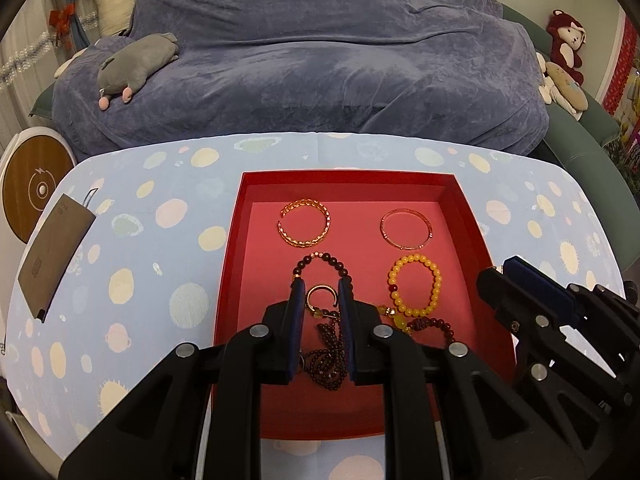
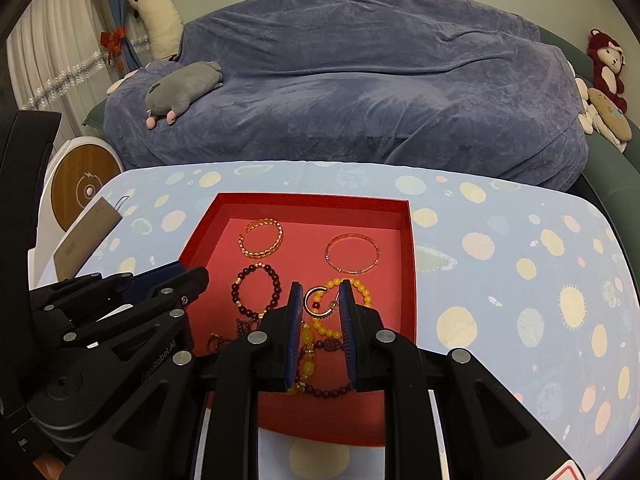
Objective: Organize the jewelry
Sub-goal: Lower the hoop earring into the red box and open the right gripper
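Left wrist: both grippers, left (image 1: 320,288) and right (image 2: 320,292), part-open, empty (each framing a gold ring) over red tray (image 1: 230,248).

Red tray (image 1: 466,216), yellow bead bracelet (image 1: 416,285), pastel-spotted pale blue tablecloth (image 1: 160,216).

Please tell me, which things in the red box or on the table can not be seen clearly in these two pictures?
- Dark bead necklace, left wrist view: partly behind the left gripper fingers.
- Yellow bead bracelet, right wrist view: partly behind the right gripper.
- Red box near edge: under both grippers.
- Grey card print: too small.
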